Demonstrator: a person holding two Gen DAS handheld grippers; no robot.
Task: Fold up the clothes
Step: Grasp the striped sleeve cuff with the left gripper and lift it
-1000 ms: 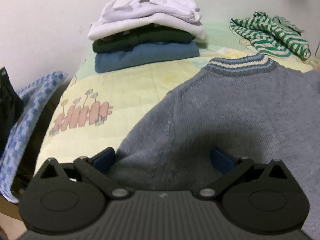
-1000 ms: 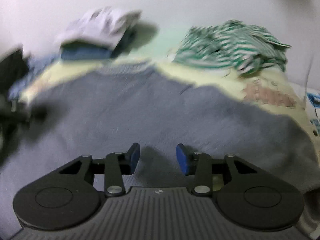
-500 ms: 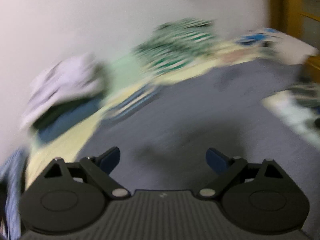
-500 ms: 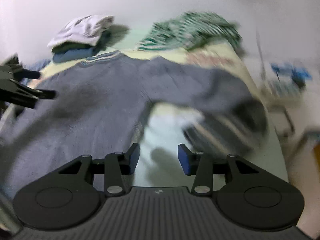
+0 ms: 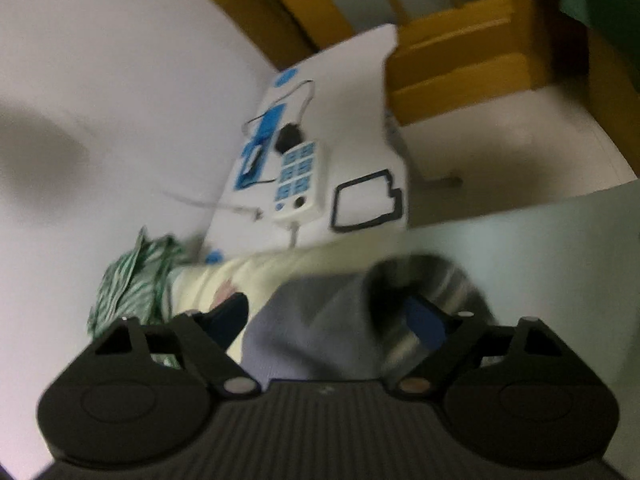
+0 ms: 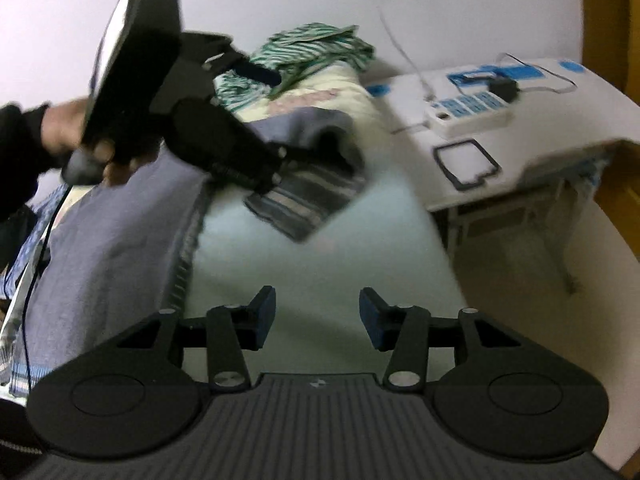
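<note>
A grey knit sweater [image 6: 112,240] lies spread on the bed, its sleeve [image 6: 320,128] bunched toward the bed's right edge and ending in a striped cuff [image 6: 308,200]. My left gripper [image 6: 286,116], held in a person's hand [image 6: 64,128], reaches over that sleeve. In its own view the sleeve [image 5: 312,316] lies between the fingers of the left gripper [image 5: 326,320]. Its jaws are closing, and the pads do not visibly press the cloth. My right gripper [image 6: 318,314] hovers over bare pale-green sheet, jaws opening, nothing between them.
A crumpled green-and-white striped garment [image 6: 312,48] lies at the back of the bed by the wall. A white side table [image 6: 540,152] with a power strip [image 6: 468,108] and cables stands right of the bed. A yellow wooden door [image 5: 460,60] is beyond it.
The left gripper swung right from the sweater's shoulder to the sleeve, rolling as it went, and its jaws narrowed. The right gripper moved off the sweater to the bare sheet and its jaws widened slightly.
</note>
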